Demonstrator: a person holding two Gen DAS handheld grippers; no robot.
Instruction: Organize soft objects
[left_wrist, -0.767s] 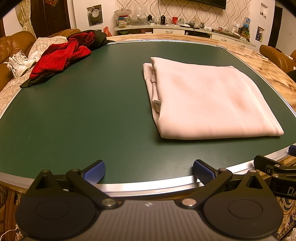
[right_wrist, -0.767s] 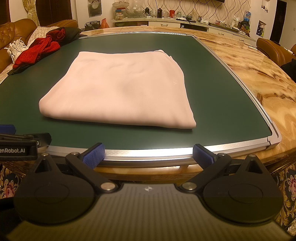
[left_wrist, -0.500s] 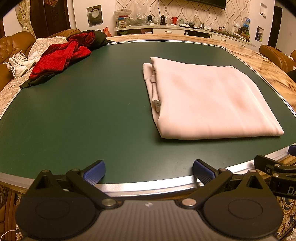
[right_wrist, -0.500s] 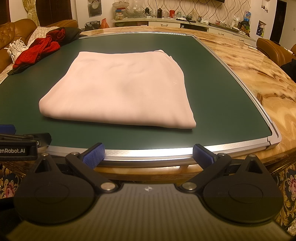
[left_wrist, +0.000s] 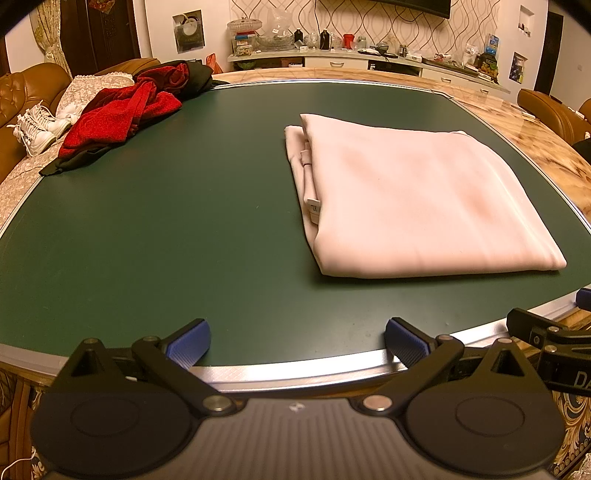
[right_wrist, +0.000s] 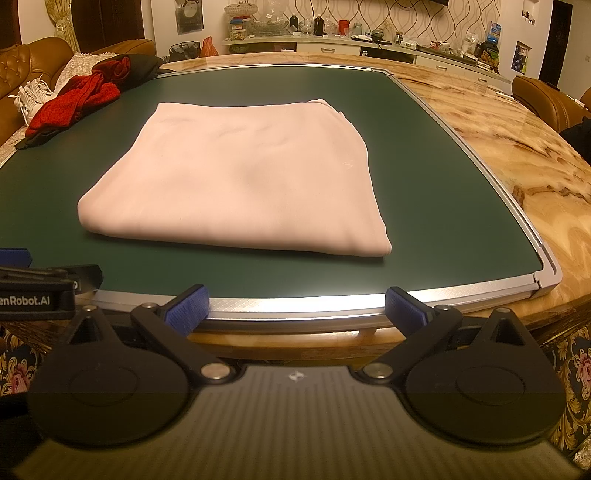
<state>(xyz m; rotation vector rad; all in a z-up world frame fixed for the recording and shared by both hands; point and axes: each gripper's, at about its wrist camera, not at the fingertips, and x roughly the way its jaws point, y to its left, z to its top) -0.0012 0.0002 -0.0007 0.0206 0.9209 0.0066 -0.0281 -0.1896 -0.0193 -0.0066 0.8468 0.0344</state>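
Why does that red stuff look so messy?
The red cloth lies crumpled with dark cloth at the mat's far left corner, spilling over its edge. The pink cloth is folded flat.

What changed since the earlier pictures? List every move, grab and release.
Nothing visibly changed. Both grippers, left and right, stay open and empty at the near edge of the mat. The folded pink cloth lies flat where it was, and the red clothes remain heaped at the far left corner.
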